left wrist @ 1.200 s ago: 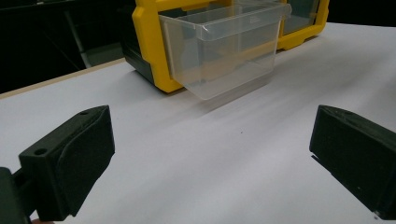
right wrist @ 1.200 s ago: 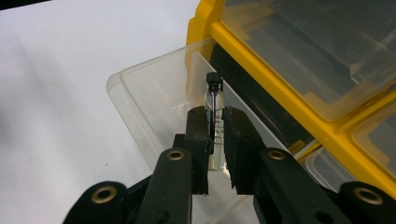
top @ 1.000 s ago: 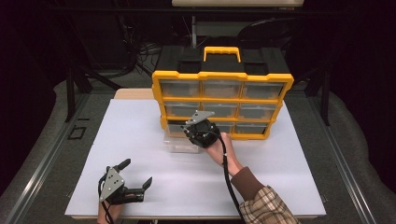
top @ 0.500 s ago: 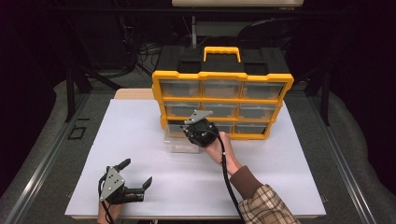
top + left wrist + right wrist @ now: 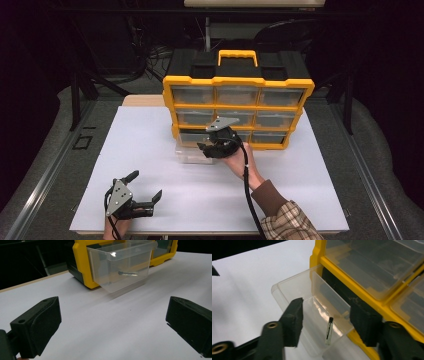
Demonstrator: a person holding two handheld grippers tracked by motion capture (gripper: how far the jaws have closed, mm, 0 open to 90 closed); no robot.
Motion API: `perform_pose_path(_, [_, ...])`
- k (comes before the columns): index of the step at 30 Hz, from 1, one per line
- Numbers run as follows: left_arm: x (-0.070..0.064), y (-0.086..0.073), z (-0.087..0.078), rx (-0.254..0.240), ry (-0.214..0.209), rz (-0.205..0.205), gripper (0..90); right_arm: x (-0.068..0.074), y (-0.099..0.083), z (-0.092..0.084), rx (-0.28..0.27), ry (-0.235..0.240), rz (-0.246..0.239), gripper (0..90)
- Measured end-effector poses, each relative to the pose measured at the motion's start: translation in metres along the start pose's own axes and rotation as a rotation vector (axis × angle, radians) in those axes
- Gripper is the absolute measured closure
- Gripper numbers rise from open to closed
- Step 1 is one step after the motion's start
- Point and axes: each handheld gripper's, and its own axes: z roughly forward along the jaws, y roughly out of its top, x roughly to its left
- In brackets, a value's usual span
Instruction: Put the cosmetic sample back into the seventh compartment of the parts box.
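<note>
Screw (image 5: 329,330) lies in drawer (image 5: 294,293); right tongs (image 5: 325,322) just opened, empty; left tongs (image 5: 112,322) wide, empty.

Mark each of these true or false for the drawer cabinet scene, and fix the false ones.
1. A clear drawer is pulled out of the yellow organizer. True.
2. The pulled-out drawer holds a single screw. True.
3. The right gripper is clamped on the screw. False: its jaws have just been opening and now stand apart above the drawer, with the screw lying in the drawer below them.
4. The left gripper grips the organizer's handle. False: it is open near the table's front edge, holding nothing.
5. The organizer lies flat on its back. False: it stands upright, its yellow handle on top.
</note>
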Motion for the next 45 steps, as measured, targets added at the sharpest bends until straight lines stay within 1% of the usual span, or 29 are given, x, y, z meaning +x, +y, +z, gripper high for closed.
perform_pose_path(3, [-0.001, 0.0, 0.0, 0.001, -0.003, 0.006, 0.2, -0.001, -0.004, -0.007, 0.0, 0.004, 0.004, 24.1])
perform_pose_path(6, [0.0, 0.0, 0.0, 0.0, -0.001, 0.004, 0.1, -0.002, -0.009, -0.016, -0.001, 0.011, 0.006, 15.0])
perform_pose_path(11, [0.0, 0.0, 0.0, 0.0, -0.001, 0.002, 0.1, -0.006, -0.017, -0.032, -0.019, 0.02, 0.017, 8.6])
perform_pose_path(14, [0.0, 0.0, 0.0, -0.001, -0.001, 0.002, 0.1, -0.007, -0.024, -0.04, -0.029, 0.017, 0.023, 5.3])
perform_pose_path(18, [0.0, 0.0, 0.001, 0.0, -0.001, 0.002, 0.2, -0.007, -0.033, -0.05, -0.042, 0.011, 0.026, 3.3])
perform_pose_path(26, [0.0, 0.0, 0.001, 0.0, -0.002, 0.003, 0.2, -0.007, -0.056, -0.071, -0.059, -0.013, 0.022, 2.8])
perform_pose_path(33, [0.0, 0.0, 0.001, 0.001, -0.003, 0.003, 0.1, -0.006, -0.079, -0.09, -0.1, -0.037, 0.017, 2.9])
perform_pose_path(35, [-0.001, 0.0, 0.001, 0.001, -0.003, 0.002, 0.2, -0.006, -0.084, -0.093, -0.113, -0.046, 0.022, 2.9])
perform_pose_path(45, [0.0, 0.001, 0.001, 0.0, -0.004, 0.003, 0.2, -0.004, -0.115, -0.111, -0.137, -0.088, 0.04, 2.9])
